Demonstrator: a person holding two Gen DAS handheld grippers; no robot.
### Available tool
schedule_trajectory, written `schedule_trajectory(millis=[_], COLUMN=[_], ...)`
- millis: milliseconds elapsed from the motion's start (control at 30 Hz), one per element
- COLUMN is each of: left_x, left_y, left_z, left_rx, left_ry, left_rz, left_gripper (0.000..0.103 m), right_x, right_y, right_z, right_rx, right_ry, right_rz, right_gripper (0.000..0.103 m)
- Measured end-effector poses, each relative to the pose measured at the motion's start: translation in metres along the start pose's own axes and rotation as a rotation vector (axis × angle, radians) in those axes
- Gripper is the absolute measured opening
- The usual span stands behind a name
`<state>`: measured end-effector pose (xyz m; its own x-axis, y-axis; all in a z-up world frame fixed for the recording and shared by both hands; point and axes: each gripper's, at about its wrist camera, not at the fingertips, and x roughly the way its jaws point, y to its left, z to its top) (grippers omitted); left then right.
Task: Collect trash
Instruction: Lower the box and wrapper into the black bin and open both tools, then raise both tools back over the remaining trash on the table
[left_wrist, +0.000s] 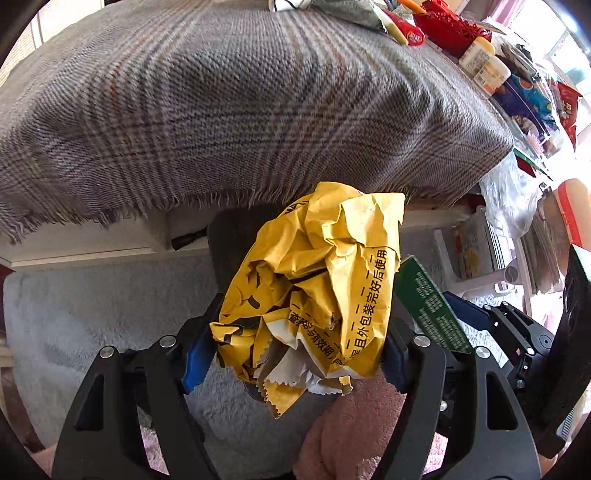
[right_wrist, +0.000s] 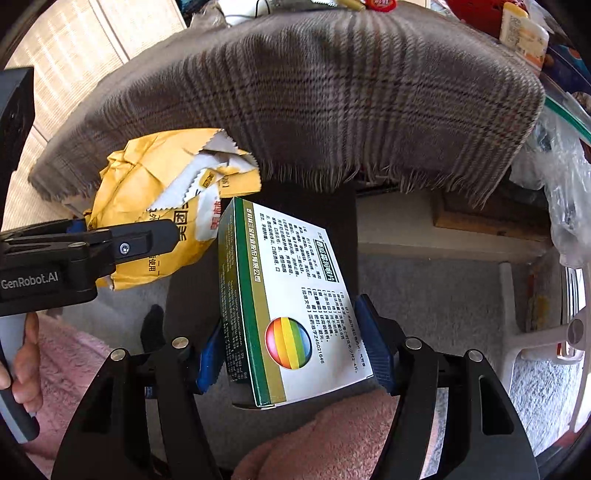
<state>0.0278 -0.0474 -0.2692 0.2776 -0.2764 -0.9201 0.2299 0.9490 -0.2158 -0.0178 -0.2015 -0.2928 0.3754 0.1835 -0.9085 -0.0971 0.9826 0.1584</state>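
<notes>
Plaid cloth (left_wrist: 229, 110) overhang — clutter behind, carpet (left_wrist: 92, 314) below

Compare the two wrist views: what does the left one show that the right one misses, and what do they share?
Only the left wrist view shows the red basket on the table. Only the right wrist view shows the hand on the left gripper's handle and the medicine box's rainbow ball. Both show the left gripper clamping the crumpled yellow bag, the medicine box, and the plaid cloth.
</notes>
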Motion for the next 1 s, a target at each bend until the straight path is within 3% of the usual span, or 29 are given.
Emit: schedule_trajectory(millis=[267, 433, 500, 700, 1000], left_x=[0.012, 0.003, 0.000, -0.024, -0.075], left_y=[0.007, 0.013, 0.013, 0.021, 0.029], left_z=[0.005, 0.009, 0.010, 0.016, 0.044], left_rx=[-0.008, -0.012, -0.016, -0.038, -0.028], left_ry=[0.029, 0.010, 0.003, -0.032, -0.103], left_rz=[-0.001, 0.011, 0.012, 0.016, 0.039], left_gripper=[0.078, 0.082, 0.084, 0.093, 0.095], right_x=[0.020, 0.021, 0.018, -0.005, -0.066], right_y=[-0.001, 0.000, 0.000, -0.010, -0.035], right_z=[0.000, 0.001, 0.003, 0.011, 0.062], right_rx=[0.023, 0.015, 0.012, 0.018, 0.077], right_ry=[0.058, 0.058, 0.053, 0.001, -0.116], right_rz=[0.010, -0.017, -0.025, -0.068, -0.059], right_gripper=[0.069, 0.074, 0.081, 0.094, 0.100])
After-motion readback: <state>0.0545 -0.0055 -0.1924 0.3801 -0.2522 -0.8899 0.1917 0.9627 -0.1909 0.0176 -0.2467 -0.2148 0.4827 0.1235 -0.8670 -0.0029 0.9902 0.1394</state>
